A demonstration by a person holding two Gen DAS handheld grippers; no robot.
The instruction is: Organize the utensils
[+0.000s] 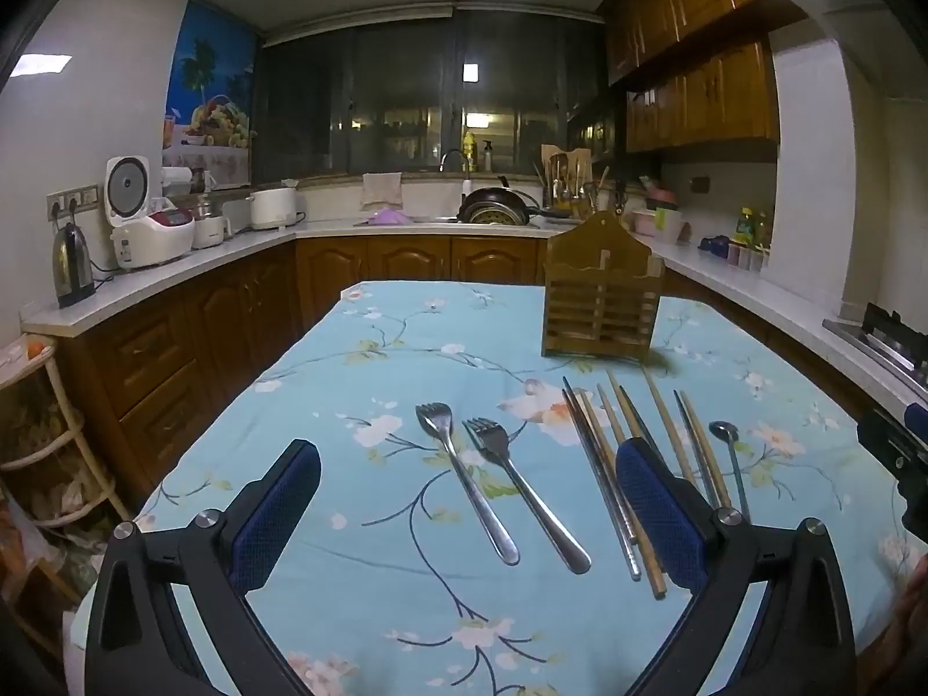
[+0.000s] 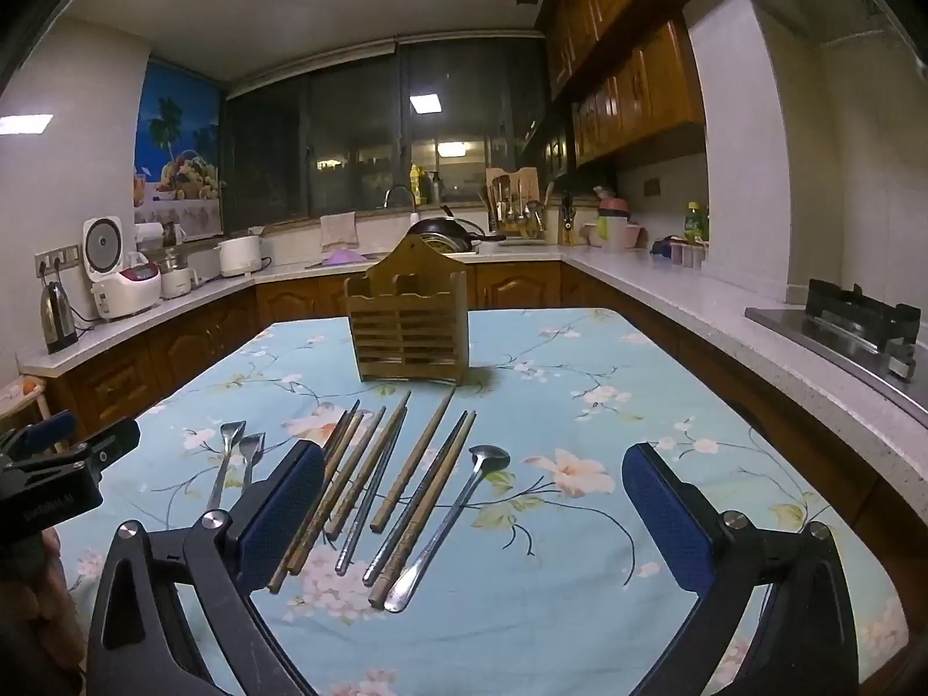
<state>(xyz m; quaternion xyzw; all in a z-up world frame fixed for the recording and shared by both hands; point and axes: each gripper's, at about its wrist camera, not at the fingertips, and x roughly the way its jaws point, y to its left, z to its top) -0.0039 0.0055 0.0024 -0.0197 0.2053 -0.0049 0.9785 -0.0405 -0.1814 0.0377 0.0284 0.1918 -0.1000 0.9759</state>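
While both grippers hover above the table with nothing between their fingers, I see my left gripper [image 1: 467, 478] spread wide, its blue pads framing the two steel forks [image 1: 484, 481]. These lie side by side on the floral blue tablecloth [image 1: 359, 371], tines pointing away from me. Just right of them lies a loose row of chopsticks [image 1: 615, 464], some wooden, some metal, roughly parallel; the right pad of this gripper covers part of the row in the left wrist view. At the far right of the row lies a small long-handled metal spoon [image 1: 731, 464].

My right gripper [image 2: 472, 478] is equally wide apart and holds nothing. Through its camera the chopsticks [image 2: 377, 481] fan out under its left finger, and the spoon [image 2: 458, 510] lies beside them, bowl away from me. The wooden utensil holder [image 2: 409, 325] stands upright beyond the row, near the table's far end, apart from every utensil.
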